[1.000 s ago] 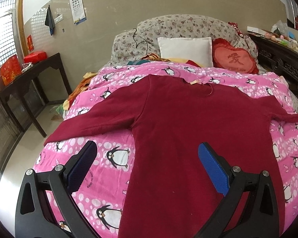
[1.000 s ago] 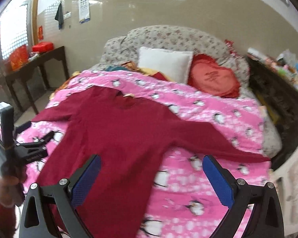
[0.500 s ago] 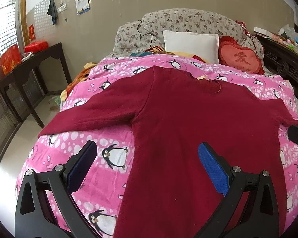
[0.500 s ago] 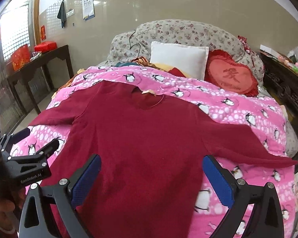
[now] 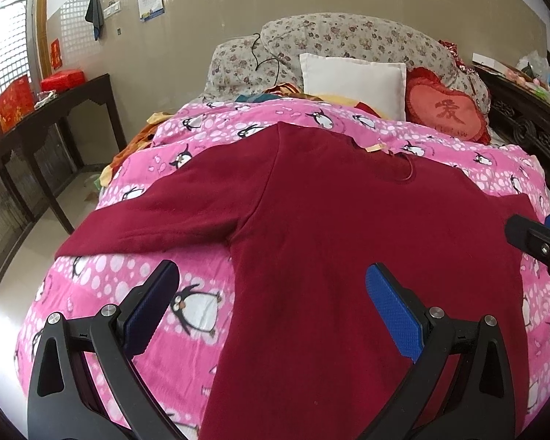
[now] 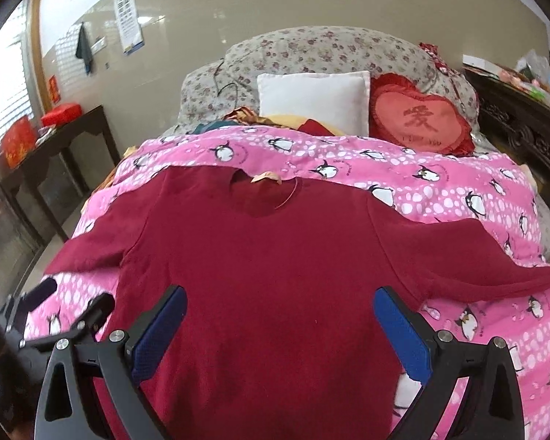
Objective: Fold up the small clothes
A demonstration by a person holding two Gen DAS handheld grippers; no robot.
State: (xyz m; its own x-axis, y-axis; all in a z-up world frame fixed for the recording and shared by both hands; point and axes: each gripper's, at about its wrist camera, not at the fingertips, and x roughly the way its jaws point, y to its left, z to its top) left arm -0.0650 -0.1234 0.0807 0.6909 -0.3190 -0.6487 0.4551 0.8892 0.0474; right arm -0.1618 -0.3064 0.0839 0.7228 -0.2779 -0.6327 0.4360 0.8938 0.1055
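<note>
- Maroon long-sleeved sweater (image 5: 348,256) lies flat, sleeves out, across the pink penguin quilt (image 5: 187,311), neckline toward the pillows.
- left gripper (image 5: 271,293) spread wide above the hem's left edge, holding nothing.
- right gripper (image 6: 278,311) also spread, above the sweater's middle.

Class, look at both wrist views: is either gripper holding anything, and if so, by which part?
Nothing is held. The left gripper and the right gripper both have open jaws above the red sweater, which lies flat on the bed.
</note>
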